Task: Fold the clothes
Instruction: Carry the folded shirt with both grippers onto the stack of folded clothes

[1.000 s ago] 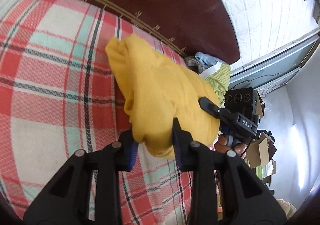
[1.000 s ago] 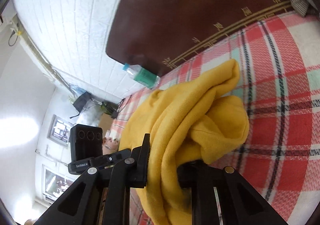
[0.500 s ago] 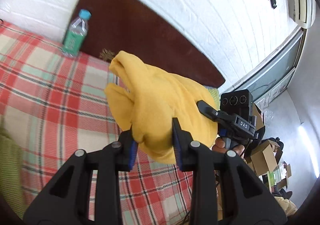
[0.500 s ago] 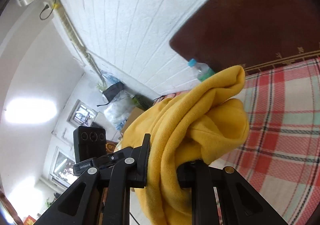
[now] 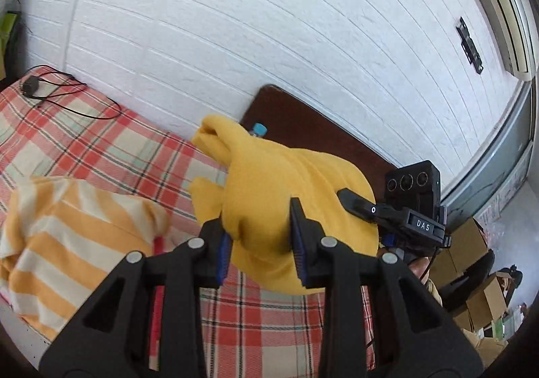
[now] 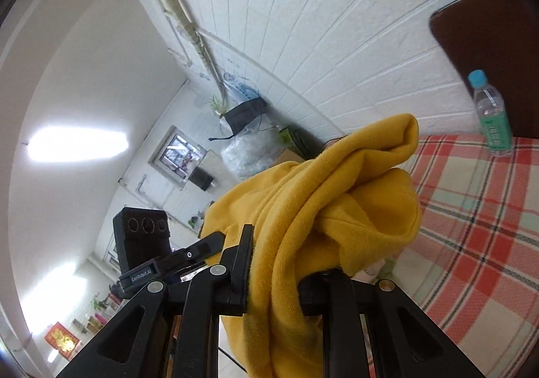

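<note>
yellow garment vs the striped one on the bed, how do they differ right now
The yellow garment is plain mustard; the striped garment has orange and cream bands. The yellow garment is bunched and held above the plaid bedspread, pinched by the left gripper and the right gripper; the striped garment lies loose on the bedspread, with no gripper on it. Neither is neatly folded, and both look like soft fabric.
</note>
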Demonstrator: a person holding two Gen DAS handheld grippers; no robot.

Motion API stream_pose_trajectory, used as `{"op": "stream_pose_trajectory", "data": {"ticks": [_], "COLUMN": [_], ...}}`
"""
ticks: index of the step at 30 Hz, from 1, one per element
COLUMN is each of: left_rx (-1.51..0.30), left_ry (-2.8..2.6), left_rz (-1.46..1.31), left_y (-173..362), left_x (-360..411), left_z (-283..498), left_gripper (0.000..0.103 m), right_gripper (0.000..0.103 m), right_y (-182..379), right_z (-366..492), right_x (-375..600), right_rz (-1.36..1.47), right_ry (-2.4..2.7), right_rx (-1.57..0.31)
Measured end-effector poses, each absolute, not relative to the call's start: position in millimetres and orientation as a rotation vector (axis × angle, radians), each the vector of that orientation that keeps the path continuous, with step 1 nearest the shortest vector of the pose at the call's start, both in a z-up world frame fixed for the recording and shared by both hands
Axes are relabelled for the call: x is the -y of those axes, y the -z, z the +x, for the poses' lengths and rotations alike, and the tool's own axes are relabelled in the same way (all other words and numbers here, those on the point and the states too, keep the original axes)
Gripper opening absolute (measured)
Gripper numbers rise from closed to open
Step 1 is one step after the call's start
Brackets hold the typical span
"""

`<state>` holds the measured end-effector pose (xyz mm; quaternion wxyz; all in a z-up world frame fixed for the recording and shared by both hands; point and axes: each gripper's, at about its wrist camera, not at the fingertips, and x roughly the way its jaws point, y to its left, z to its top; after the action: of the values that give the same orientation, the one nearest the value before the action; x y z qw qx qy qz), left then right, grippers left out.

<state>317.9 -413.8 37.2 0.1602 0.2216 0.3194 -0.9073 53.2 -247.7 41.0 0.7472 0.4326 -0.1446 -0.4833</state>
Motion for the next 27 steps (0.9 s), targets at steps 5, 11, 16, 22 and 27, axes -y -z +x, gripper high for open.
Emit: {"op": "stream_pose_trajectory", "data": {"ticks": [5,11,16,22,27], "left_rx": [-0.848,-0.869,-0.926,-1.018,-1.072], "left_ry": [2.478,2.372,2.315,2.229,2.225], "left_rz": [0.544,0.492,0.506,0.591,0.566], "left_y": [-43,-33,-4,54,63], "left_x": [452,490,509,522,526], "left_z": [369,420,440,447,451], "left_gripper": [0.033,0.033,0.033,0.033,0.037], "right_gripper": [0.018,0.018,0.02,0.043,0.032], "right_y": [-43,-40,-19,38,59], "right_z": [98,145,177,190,186], "right_x": [305,352,367,368,361], "right_rz": [0.96,0.946,0.95,1.11,1.162], "right_ry": [0.996,0.971,0.969,0.966,0.923], "right_rx": [0.29,0.263,0.209,0.108,0.117]}}
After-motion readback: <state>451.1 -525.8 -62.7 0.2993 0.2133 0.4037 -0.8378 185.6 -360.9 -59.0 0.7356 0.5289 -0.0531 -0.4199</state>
